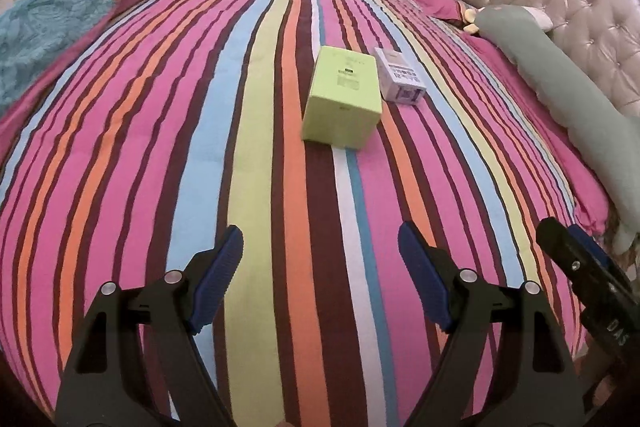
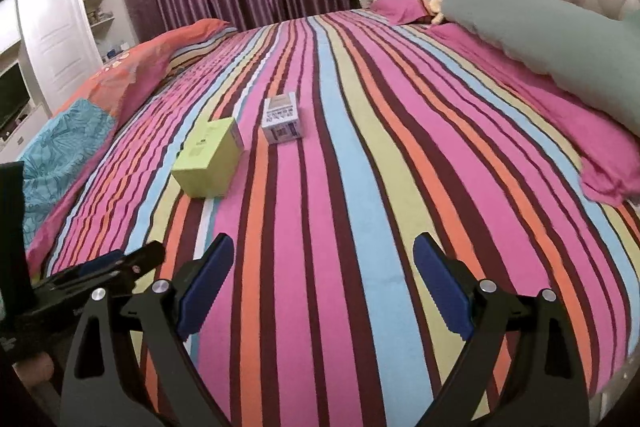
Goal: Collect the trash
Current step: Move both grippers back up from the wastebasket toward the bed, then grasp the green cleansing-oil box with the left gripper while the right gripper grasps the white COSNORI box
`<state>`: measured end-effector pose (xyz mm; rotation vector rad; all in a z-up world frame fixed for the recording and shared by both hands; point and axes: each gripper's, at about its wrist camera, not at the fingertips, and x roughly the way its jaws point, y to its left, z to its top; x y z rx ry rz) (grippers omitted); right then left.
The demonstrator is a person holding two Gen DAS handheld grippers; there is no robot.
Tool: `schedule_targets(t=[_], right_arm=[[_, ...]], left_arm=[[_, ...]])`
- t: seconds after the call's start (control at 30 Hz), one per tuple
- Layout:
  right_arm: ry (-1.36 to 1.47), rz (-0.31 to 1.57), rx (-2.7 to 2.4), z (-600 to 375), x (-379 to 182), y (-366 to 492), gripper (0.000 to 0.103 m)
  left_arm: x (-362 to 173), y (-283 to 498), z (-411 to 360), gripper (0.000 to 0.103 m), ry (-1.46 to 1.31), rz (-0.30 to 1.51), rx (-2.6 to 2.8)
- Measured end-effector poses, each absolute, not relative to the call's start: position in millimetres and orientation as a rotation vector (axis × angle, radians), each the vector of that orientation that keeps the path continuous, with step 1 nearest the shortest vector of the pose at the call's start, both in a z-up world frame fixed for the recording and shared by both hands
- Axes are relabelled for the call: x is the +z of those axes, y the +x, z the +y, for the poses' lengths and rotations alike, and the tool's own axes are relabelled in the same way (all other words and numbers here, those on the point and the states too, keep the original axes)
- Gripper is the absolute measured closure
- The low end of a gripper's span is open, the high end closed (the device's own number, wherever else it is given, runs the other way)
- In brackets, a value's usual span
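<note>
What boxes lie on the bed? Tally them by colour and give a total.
Green box: 1
White box: 1
Total: 2, both lying on the striped bed, side by side, ahead of both open grippers.

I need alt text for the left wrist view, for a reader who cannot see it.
A green box and a smaller white box lie side by side on a striped bed. The left gripper is open and empty in front of them.
</note>
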<state>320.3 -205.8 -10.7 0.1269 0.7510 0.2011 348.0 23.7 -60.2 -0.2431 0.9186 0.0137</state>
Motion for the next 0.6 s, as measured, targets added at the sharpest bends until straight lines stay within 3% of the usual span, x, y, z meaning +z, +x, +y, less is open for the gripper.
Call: schedule_targets(t=[0.6], right_arm=[[0.050,0.781,0.237,-170.8,-11.1,420.6,0.016]], left_arm=[[-65.2,439.6,22.0,0.025,-0.264,0.938,-0.017]])
